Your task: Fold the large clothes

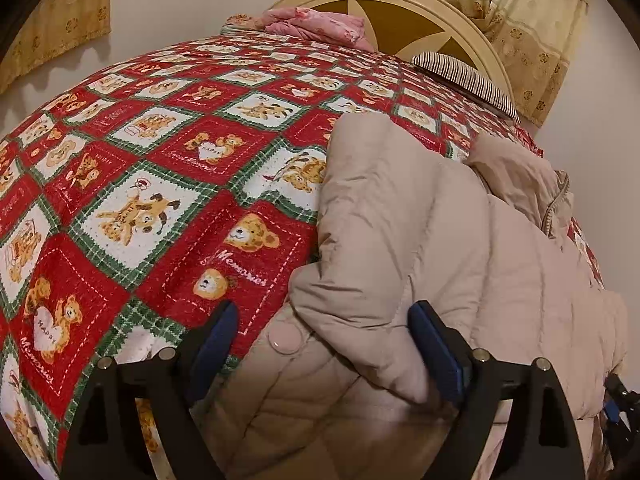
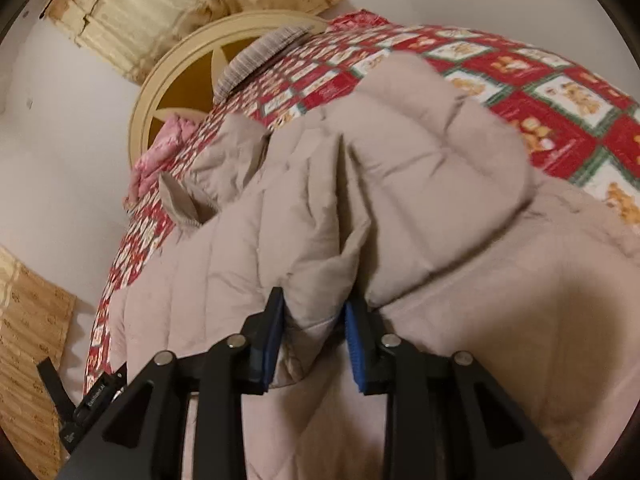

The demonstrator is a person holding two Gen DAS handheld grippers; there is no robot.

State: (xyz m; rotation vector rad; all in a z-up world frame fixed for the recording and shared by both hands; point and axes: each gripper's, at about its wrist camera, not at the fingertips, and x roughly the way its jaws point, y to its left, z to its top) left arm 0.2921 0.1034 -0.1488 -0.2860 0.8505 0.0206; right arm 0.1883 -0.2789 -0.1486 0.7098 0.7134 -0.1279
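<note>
Here we are handling a puffy coat (image 1: 400, 208) — soft, light, slippery: left gripper (image 1: 324, 344) jaws spread, right gripper (image 2: 314, 340) pinching a fold on the bed (image 1: 160, 160).

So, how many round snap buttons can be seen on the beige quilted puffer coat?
1: a round beige snap button near the coat's front edge, between the open left gripper's fingers. Others may be hidden under folds.
</note>
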